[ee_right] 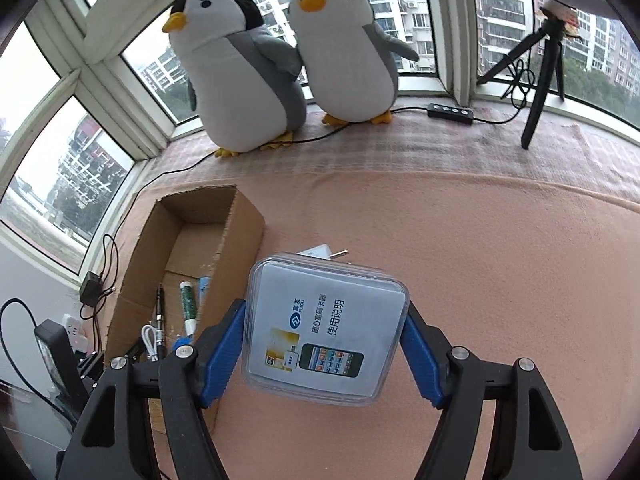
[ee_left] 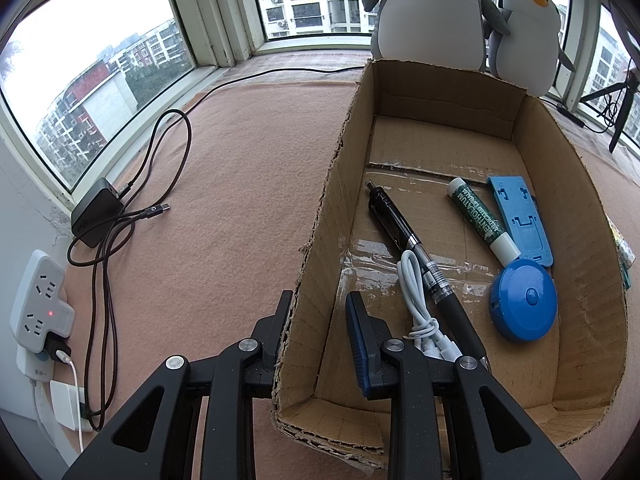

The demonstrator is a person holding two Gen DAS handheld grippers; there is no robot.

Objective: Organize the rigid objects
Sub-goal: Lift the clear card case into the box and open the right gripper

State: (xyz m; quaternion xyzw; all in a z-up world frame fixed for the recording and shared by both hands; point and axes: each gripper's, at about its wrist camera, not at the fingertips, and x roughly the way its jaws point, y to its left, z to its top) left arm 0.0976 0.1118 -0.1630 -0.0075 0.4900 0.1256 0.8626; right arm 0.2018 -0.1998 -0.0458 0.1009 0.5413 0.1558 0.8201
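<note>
Right gripper (ee_right: pixel 324 344) is clamped on a clear plastic card-reader case (ee_right: pixel 325 330), held above the blanket right of the cardboard box (ee_right: pixel 132 276). Left gripper (ee_left: pixel 316 328) straddles the box's near-left wall, fingers partly spread; grip contact cannot be confirmed.

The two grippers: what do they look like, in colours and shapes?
The left gripper and the right gripper look alike: black angular arms with triangular cut-outs, round silver pivot bolts, and ribbed blue pads on the fingers. No cables or sleeves show.
</note>
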